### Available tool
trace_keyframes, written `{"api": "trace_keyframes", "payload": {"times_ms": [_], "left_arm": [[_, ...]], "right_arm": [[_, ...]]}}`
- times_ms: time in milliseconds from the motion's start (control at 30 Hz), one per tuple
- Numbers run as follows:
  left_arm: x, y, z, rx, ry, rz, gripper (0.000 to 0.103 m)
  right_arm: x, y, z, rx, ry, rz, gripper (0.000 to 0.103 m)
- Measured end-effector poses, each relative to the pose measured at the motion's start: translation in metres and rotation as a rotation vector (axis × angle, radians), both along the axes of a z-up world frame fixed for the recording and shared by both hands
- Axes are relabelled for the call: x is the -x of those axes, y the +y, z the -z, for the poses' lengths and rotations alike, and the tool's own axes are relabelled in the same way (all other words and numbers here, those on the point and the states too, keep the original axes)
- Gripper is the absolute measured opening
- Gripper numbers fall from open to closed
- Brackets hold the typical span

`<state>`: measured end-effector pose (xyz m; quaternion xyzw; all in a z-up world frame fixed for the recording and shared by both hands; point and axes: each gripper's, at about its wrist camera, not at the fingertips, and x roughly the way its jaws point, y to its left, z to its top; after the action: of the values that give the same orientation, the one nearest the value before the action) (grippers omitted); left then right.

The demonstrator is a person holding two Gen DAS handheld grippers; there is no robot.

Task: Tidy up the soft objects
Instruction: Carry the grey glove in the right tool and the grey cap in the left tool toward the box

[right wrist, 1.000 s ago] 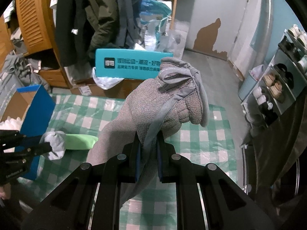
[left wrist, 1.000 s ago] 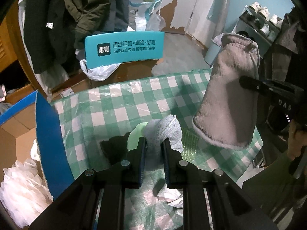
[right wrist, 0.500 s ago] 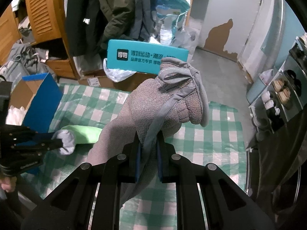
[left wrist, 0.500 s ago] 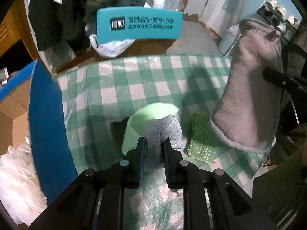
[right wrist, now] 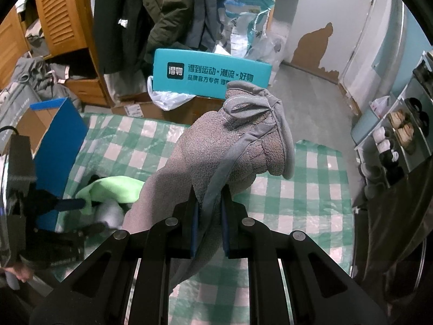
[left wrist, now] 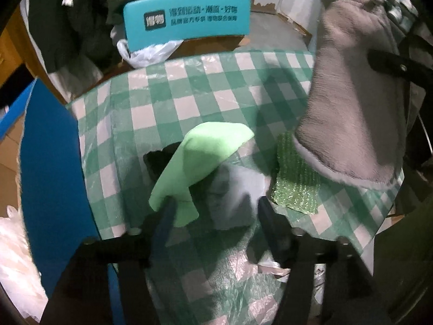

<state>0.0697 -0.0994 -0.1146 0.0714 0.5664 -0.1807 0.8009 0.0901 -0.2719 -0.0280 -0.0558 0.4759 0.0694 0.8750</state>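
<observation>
1. Left gripper (left wrist: 213,205) pointing steeply down at bench (left wrist: 189,86), fingers (left wrist: 167,214) spreading apart right now; not pressing on anything.
2. Between them: pale grey cloth (left wrist: 232,197), crumpled, lying on checked green-white cover. Looks free of both pads, though blur makes edges hard to read.
3. Light green cloth (left wrist: 205,157) just left of grey one, overlapping its far-left edge; near corner touching or just beside left finger, can't tell which.
4. Small dark item (left wrist: 159,162) poking out from under green cloth on left side; too dark to ID.
5. Green mesh scrubber (left wrist: 295,187) flat on bench, just right of grey cloth, partly under hanging mitt.
6. Right gripper (right wrist: 209,211) fingers clamped together on grey fleece mitt (right wrist: 232,146), gripping its trim edge. Mitt held up above bench, cuff end hanging low over right side of cover, fuzzy side toward right cam.
7. Blue-sided cardboard box (left wrist: 51,162) at left edge of bench, open, white plastic bags inside.
8. Teal box w/ printed lettering (left wrist: 186,24) beyond far edge of bench, white bag under it.
9. Dark jackets (right wrist: 140,16) hanging at far left, shoe rack (right wrist: 400,132) at far right.
</observation>
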Motion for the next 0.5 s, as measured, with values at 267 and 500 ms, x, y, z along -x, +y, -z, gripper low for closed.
{"api": "trace_keyframes", "payload": {"times_ms": [267,500], "left_arm": [[0.007,-0.018,-0.006,-0.008,-0.039,0.065,0.081],[0.002,-0.033,0.006,0.005,-0.012,0.083,0.081]], "right_arm": [[-0.001,-0.006,0.004,-0.011,0.007,0.018,0.012],[-0.001,-0.013,0.008,-0.009,0.015,0.031,0.012]]}}
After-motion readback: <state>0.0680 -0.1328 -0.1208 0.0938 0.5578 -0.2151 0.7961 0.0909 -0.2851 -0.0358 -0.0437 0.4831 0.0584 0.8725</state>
